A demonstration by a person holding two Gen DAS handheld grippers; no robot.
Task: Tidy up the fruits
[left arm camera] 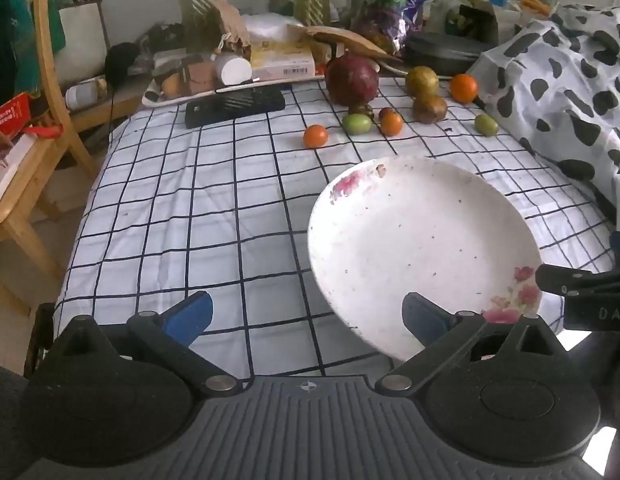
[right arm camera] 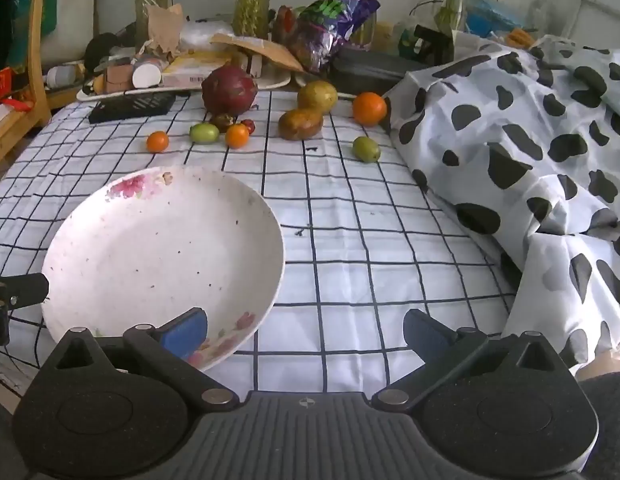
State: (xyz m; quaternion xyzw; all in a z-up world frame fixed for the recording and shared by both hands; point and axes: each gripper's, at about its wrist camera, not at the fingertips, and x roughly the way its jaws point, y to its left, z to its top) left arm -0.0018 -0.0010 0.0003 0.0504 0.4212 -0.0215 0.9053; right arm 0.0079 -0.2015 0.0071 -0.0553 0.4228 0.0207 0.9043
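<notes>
Left tool [left arm camera: 306,316], right tool [right arm camera: 304,332]: both spread wide, holding nothing. Plate [right arm camera: 150,248]: white, floral rim, near edge of checked counter [right arm camera: 370,264], between tools. Fruits [right arm camera: 302,124]: loose cluster at far end, well apart from plate.

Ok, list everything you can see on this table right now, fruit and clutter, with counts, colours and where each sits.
Round white floral plate: one, near edge, nothing on it.
Large dark red fruit: one, far centre.
Yellow-brown fruits: two, right of it, touching.
Big orange citrus: one, beside the cow-print cloth.
Small orange fruits: two, in the front row.
Small green fruits: two, one mid-row, one apart at right.
Small dark fruits: two, behind the row.
Flat black perforated object: one, far left.
Cluttered white tray: one, back edge.
Wooden chair: one, left.
Left gripper: jaws open, nothing held.
Right gripper: jaws open, nothing held.
</notes>
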